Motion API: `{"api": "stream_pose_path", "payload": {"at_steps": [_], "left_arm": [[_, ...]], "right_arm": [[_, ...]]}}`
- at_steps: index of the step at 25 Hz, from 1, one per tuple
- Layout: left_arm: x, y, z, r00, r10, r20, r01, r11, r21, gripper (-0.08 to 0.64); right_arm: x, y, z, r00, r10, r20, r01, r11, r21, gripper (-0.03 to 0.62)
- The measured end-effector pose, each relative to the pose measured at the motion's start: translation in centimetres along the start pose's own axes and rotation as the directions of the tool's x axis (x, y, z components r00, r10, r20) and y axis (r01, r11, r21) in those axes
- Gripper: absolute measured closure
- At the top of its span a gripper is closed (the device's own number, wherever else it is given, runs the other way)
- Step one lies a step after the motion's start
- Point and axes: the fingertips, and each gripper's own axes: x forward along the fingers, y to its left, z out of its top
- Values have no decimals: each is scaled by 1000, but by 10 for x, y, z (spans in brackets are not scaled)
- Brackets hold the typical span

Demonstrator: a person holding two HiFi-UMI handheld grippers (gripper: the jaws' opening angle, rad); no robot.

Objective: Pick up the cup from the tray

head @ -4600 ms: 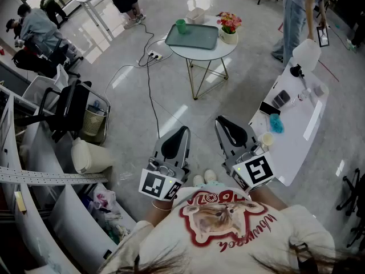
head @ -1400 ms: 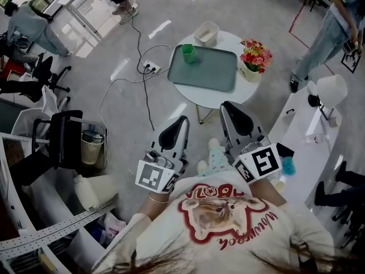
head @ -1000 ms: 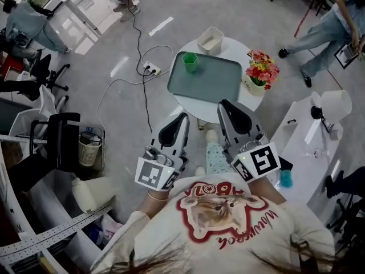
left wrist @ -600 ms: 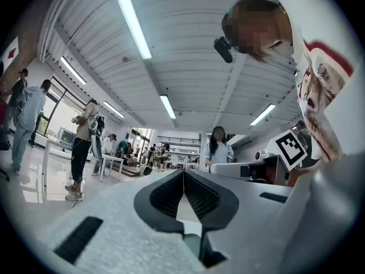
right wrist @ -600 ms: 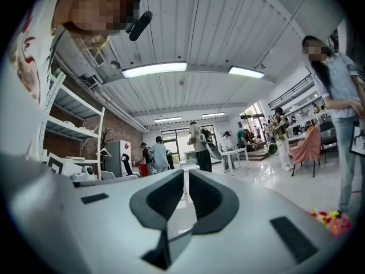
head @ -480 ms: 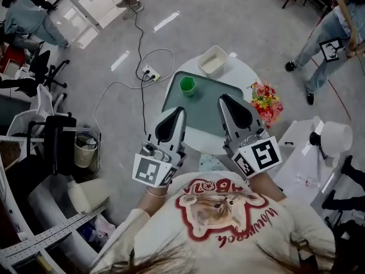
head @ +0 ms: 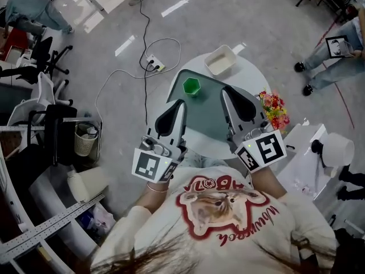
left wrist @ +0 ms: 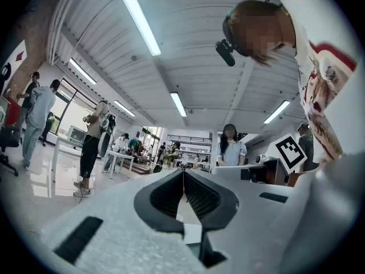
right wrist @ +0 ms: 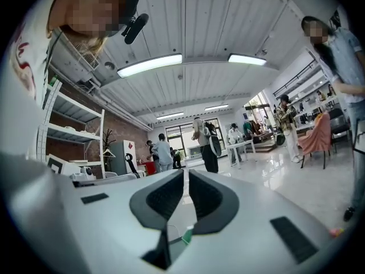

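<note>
A small green cup point(head: 191, 86) stands upright, mouth open, in the far left corner of a grey-green rectangular tray point(head: 206, 108). The tray lies flat on a round white table point(head: 254, 76).

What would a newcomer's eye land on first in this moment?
The bright green cup stands out, upright near the far left corner of the grey-green tray on the round white table. Nearer the person, the left claw and right claw point toward the tray, both shut with nothing in them. A pot of red and pink flowers sits at the table's right edge.
</note>
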Motion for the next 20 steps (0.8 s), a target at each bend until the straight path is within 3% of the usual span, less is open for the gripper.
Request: {"api": "stream_pose_path", "payload": {"at_steps": [12, 16, 20], "left_arm": [[14, 38, -17, 1000, -13, -23, 12, 999, -46, 545], [15, 51, -36, 998, -7, -56, 3, 997, -78, 545], [20, 60, -50, 998, -3, -68, -3, 996, -92, 545]], "right_arm": [[25, -3, -38, 999, -22, -43, 19, 999, -50, 548], [33, -2, -77, 997, 1, -73, -10, 993, -117, 546], [46, -4, -130, 982, 60, -177, -75, 994, -80, 546]]}}
